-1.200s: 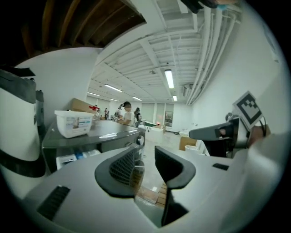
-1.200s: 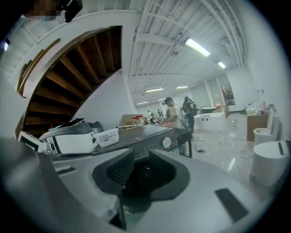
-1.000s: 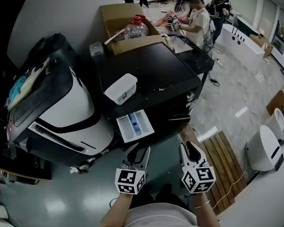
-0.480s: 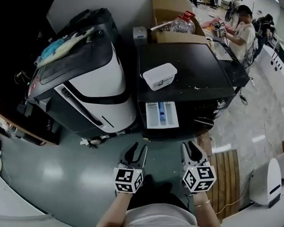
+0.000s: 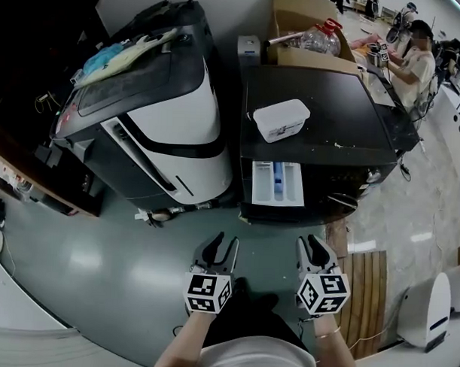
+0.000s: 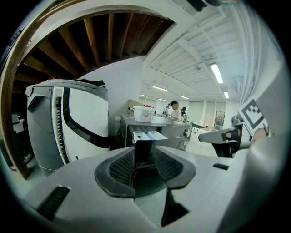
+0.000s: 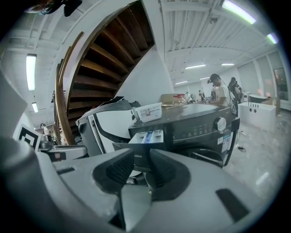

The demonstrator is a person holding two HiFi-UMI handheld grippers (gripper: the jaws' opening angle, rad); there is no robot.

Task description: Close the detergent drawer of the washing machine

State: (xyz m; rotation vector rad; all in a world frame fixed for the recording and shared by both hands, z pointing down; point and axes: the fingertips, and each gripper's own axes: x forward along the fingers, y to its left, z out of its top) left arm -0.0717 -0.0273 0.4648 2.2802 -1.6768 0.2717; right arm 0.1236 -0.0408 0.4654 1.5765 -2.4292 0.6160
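L gripper (image 5: 219,246) & R gripper (image 5: 312,246), jaws wide & empty, hang well short of washing machine (image 5: 330,118); its detergent drawer (image 5: 277,182) sticks out. Risk: off-centre push could skew or jam it.

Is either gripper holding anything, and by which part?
Nothing is held. The left gripper and right gripper are both open and empty, short of the pulled-out detergent drawer.

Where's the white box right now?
The white box sits on top of the dark washing machine, right of centre in the head view, just behind the open detergent drawer.
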